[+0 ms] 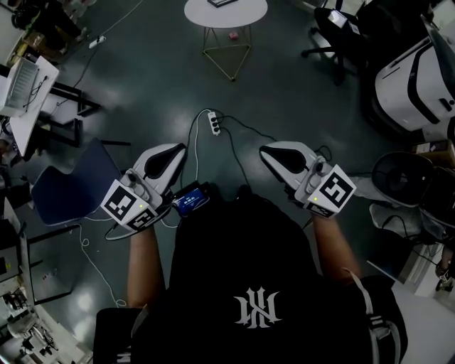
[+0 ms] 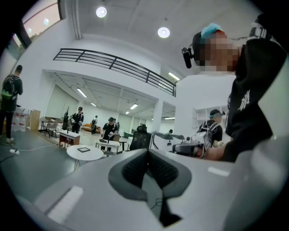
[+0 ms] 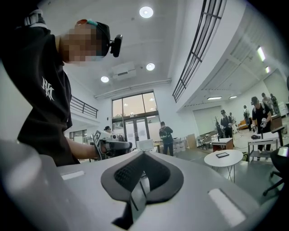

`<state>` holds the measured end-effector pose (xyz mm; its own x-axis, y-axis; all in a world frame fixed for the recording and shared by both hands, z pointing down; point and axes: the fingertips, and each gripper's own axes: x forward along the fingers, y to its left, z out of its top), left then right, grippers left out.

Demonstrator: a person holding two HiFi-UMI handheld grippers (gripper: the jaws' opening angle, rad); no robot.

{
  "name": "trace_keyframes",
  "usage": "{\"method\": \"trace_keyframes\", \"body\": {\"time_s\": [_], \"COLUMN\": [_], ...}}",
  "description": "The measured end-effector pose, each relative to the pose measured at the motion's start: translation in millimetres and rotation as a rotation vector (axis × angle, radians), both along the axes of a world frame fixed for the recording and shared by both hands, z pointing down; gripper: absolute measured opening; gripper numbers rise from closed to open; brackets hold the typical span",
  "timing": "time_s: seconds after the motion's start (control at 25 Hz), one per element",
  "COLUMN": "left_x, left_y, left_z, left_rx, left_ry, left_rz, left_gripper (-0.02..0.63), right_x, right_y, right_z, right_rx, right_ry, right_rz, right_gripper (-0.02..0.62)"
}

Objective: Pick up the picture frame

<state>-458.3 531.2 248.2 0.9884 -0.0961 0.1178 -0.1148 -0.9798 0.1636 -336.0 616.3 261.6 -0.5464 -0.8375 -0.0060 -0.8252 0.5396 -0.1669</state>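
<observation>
The picture frame [image 1: 219, 3] is a small dark rectangle lying flat on a round white side table [image 1: 242, 14] at the far end of the floor. The same frame [image 2: 83, 149] shows far off in the left gripper view, and again [image 3: 222, 154] in the right gripper view. My left gripper [image 1: 180, 148] and right gripper [image 1: 264, 150] are held level in front of my body, side by side and well short of the table. Both are shut with nothing between their pads [image 2: 135, 169] [image 3: 131, 173].
A power strip [image 1: 214, 125] and its cables lie on the dark floor between me and the table. A blue chair [image 1: 71, 188] stands at my left and a fan [image 1: 402, 178] at my right. An office chair [image 1: 341, 32] is right of the table. Several people stand far off.
</observation>
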Motion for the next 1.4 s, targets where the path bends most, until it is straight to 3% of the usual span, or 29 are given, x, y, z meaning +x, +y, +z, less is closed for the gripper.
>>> {"method": "trace_keyframes", "body": {"time_s": [0.56,0.88,1.12,1.4], "left_x": [17,41,60,69], "left_y": [-10,-42,-98,-209], "left_z": [9,23,37,34], "left_rx": [-0.010,-0.041,-0.073,-0.076], "left_ry": [-0.035,-0.011,0.011,0.087], "left_rz": [-0.002,0.027,0.027,0.038], "left_gripper": [0.003,0.003,0.003,0.003], "right_x": [36,45,72,92], "right_y": [-3,-31,-84,-203], "right_z": [29,45,55,37], "right_rx": [-0.030,-0.060,-0.101,-0.091], "right_ry": [-0.064,-0.061,-0.054,-0.034], "right_rz": [0.089,0.102,0.142,0.151], "right_gripper": [0.000,0.000,0.000,0.000]}}
